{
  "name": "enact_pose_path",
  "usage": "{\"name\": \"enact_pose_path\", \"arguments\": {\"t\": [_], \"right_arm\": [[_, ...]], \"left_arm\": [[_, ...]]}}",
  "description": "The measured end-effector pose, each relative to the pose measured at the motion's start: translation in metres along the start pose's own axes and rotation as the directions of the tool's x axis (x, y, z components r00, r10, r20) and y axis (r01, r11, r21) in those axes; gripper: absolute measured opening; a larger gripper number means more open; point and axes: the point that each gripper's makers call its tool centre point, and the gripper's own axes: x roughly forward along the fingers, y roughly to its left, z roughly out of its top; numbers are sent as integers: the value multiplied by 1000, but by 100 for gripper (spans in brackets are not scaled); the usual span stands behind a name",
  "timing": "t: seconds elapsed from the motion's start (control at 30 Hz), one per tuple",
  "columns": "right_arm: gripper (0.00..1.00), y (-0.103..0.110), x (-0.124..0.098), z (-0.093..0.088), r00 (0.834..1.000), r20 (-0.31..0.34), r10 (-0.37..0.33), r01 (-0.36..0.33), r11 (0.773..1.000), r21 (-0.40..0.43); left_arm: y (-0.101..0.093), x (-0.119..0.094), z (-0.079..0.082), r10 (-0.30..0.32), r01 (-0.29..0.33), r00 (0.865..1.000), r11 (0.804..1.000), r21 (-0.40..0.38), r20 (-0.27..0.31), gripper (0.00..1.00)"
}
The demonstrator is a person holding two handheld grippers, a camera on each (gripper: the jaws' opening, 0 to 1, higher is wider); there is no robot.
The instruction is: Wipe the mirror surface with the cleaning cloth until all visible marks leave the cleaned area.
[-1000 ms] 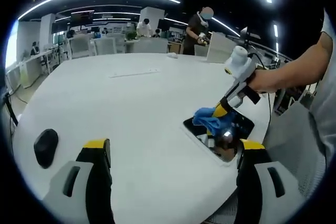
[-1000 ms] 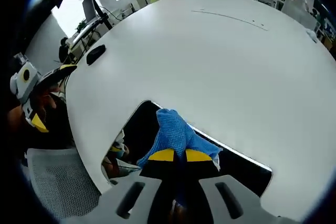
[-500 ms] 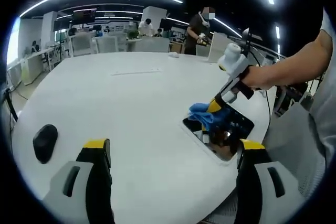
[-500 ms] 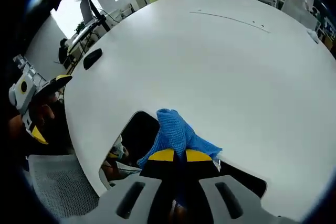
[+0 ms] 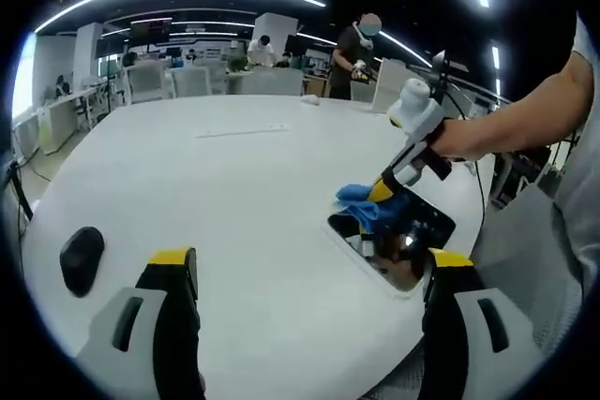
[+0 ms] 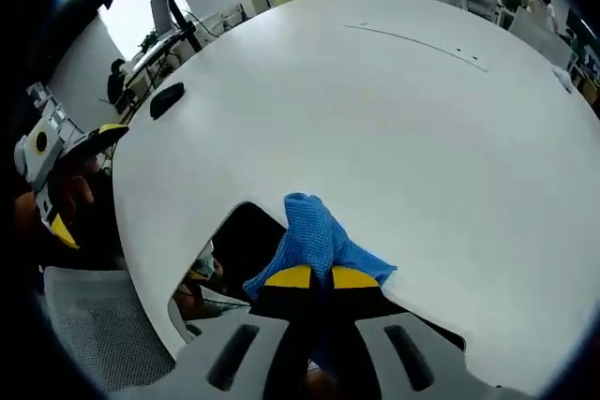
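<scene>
The right gripper [image 6: 312, 277], with its yellow-tipped fingers [image 6: 292, 276] pinched tight on the crumpled blue cleaning cloth [image 6: 314, 239], is pressing that cloth onto the dark rectangular mirror [image 6: 239, 241] lying flat near the edge of the large white round table [image 6: 375, 119]. Over the last second the cloth has been travelling along the glass toward the mirror's far end: in the left gripper view the blue bundle [image 5: 361, 200] is now sitting at the far corner of the mirror [image 5: 417, 231], where a second ago it was lying nearer the middle, so the stroke is reaching the edge of the glass and the pass is probably about to reverse or lift. That is suggesting the wipe is well under way but not finished; whether marks are remaining on the surface is hard to judge, since the glass is mostly showing dim reflections. The cloth is bunching out ahead of the right fingers, its free end draping onto the mirror just beyond them. The left gripper [image 5: 305, 264] is hovering well apart from the mirror, its fingers spread wide and holding nothing, over bare table, with a black computer mouse [image 5: 82, 258] lying off to the left in its view.
</scene>
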Motion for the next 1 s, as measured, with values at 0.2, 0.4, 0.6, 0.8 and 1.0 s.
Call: {"name": "enact_pose_path", "arguments": {"t": [0.2, 0.4, 0.6, 0.8, 1.0], "right_arm": [[0, 0, -1, 0, 1000, 0, 6, -6, 1000, -6], [0, -1, -2, -1, 1000, 2, 6, -6, 1000, -10], [0, -8, -4, -5, 1000, -1, -6, 6, 1000, -5], [0, -17, -8, -11, 1000, -4, -16, 16, 1000, 5], [0, -25, -12, -16, 1000, -6, -29, 29, 999, 20]], "left_arm": [[3, 0, 0, 6, -6, 1000, 1000, -3, 4, 99], [6, -1, -1, 12, -12, 1000, 1000, 2, 5, 99], [4, 0, 1, 13, -13, 1000, 1000, 3, 7, 99], [1, 3, 3, -1, 1, 1000, 1000, 8, 5, 99], [2, 4, 5, -3, 3, 1000, 1000, 9, 7, 99]]}}
